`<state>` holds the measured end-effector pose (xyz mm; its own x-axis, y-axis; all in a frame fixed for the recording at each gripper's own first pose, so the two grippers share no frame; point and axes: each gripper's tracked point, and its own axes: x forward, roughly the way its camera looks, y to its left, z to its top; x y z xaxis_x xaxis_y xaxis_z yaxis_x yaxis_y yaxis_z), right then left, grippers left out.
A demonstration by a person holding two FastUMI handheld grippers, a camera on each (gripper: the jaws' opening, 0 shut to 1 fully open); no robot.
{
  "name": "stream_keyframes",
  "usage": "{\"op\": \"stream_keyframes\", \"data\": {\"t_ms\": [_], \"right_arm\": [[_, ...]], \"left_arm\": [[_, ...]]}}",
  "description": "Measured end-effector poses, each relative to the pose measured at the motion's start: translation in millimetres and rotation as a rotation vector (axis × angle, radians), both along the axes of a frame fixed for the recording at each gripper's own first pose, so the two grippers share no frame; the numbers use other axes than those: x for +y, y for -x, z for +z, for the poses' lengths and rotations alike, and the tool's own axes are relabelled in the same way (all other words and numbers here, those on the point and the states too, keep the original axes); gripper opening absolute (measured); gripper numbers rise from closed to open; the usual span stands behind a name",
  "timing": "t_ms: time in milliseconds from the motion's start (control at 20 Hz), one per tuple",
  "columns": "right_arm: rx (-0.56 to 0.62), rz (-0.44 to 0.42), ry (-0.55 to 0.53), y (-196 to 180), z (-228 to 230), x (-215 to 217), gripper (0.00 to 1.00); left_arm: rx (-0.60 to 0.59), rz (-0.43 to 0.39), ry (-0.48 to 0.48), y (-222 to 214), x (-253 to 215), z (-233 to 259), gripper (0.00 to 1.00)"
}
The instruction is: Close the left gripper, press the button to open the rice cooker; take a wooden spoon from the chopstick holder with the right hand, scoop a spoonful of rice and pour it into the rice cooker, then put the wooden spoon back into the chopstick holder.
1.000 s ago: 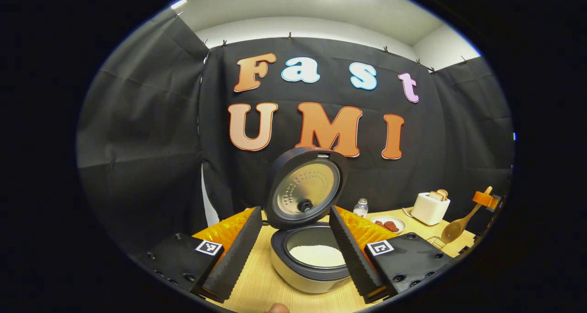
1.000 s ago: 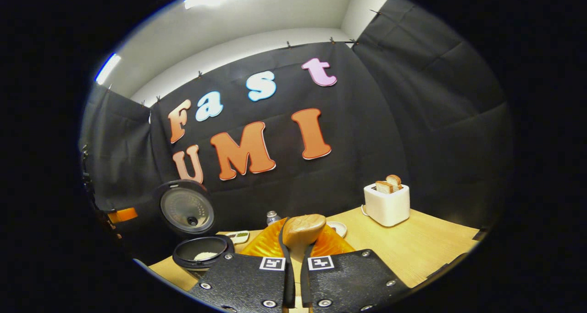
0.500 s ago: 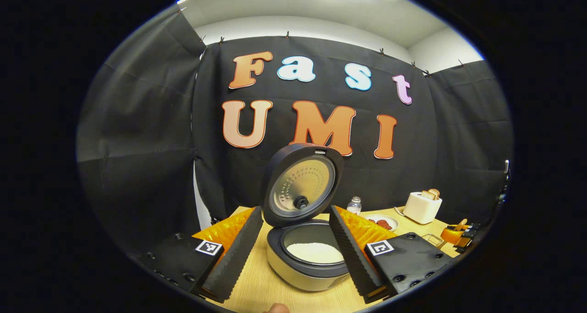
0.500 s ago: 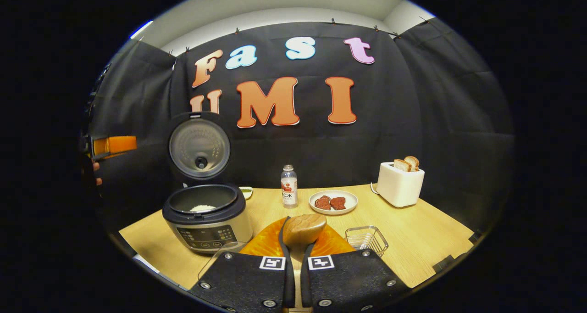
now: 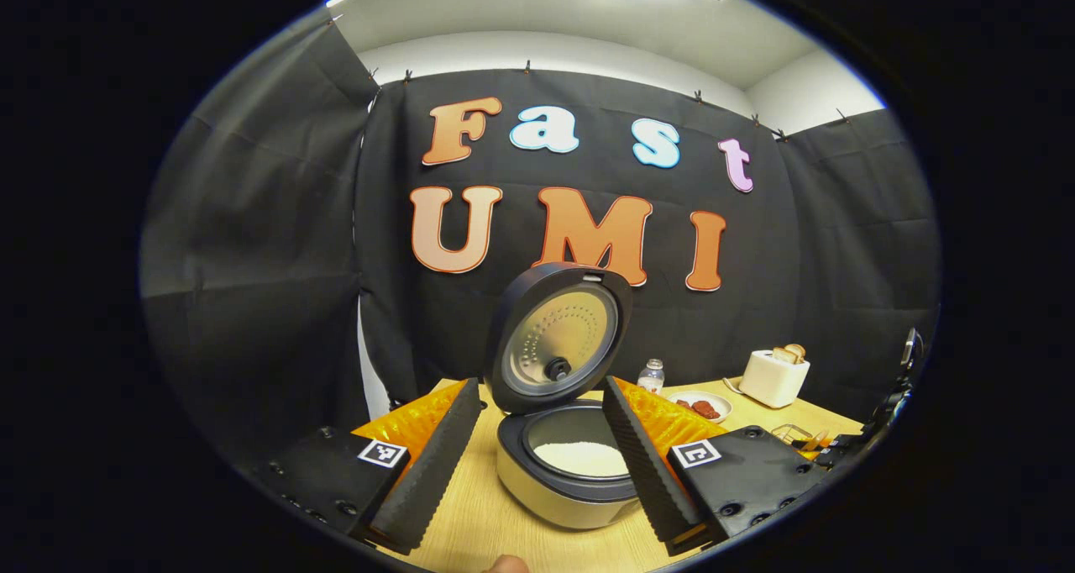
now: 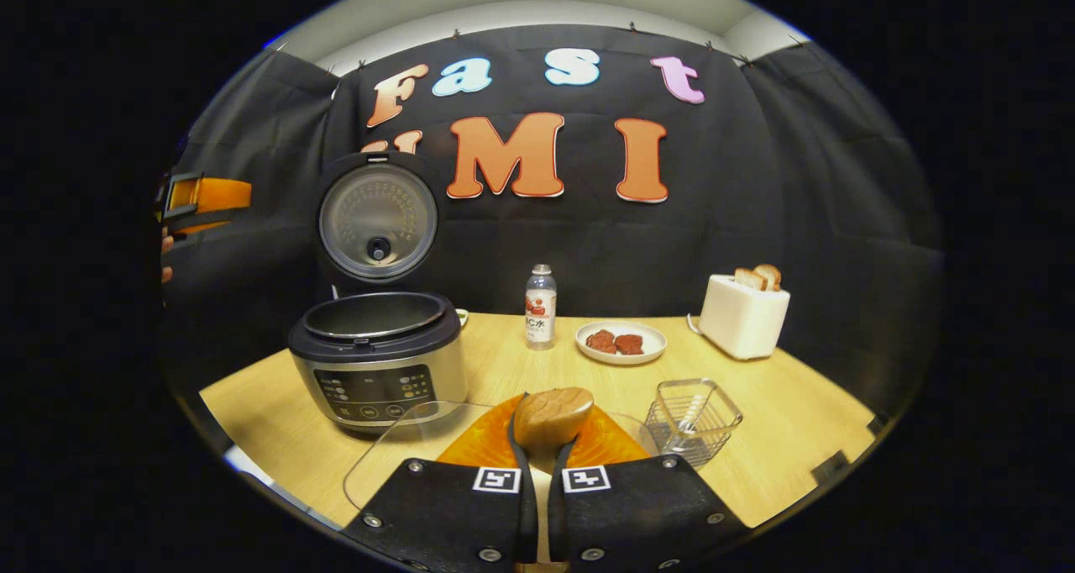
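Note:
The rice cooker (image 5: 571, 481) stands open with its lid (image 5: 558, 342) upright and white rice (image 5: 579, 458) in the pot. My left gripper (image 5: 537, 464) is open, with one finger on each side of the cooker and held short of it. In the right gripper view the cooker (image 6: 378, 363) stands at the left. My right gripper (image 6: 542, 440) is shut on the wooden spoon (image 6: 552, 413), whose bowl juts out past the fingertips. The wire chopstick holder (image 6: 693, 409) stands just right of the spoon. A clear glass bowl (image 6: 395, 455) lies below the spoon, its contents hidden.
At the back of the wooden table (image 6: 798, 422) are a small bottle (image 6: 539, 306), a plate of red pieces (image 6: 620, 343) and a white toaster (image 6: 743, 312) with bread. The left gripper (image 6: 201, 197) and a hand show at the far left edge.
My right gripper has come down toward the table with the spoon still in it, bringing the cooker, the holder and the glass bowl closer. The left gripper has barely moved.

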<state>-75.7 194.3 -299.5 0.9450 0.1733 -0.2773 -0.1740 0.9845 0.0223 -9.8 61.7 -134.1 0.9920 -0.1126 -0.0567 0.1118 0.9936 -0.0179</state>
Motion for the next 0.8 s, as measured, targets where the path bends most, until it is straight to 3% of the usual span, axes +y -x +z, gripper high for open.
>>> {"op": "stream_keyframes", "data": {"t_ms": [150, 350, 500, 800], "right_arm": [[0.026, -0.018, -0.186, -4, 2, 1, 0.04], [0.08, 0.037, -0.443, -9, -2, 25, 0.04], [0.106, 0.023, -0.54, -17, -8, 23, 0.04], [0.19, -0.098, -0.746, -34, -21, 6, 0.04]], "left_arm": [[0.01, 0.002, 0.008, -1, 1, -4, 0.99], [0.033, 0.008, 0.017, -6, 2, -11, 0.99], [0.045, 0.016, 0.024, -10, 0, -14, 0.98], [0.042, 0.006, 0.046, -12, -13, -9, 0.98]]}}
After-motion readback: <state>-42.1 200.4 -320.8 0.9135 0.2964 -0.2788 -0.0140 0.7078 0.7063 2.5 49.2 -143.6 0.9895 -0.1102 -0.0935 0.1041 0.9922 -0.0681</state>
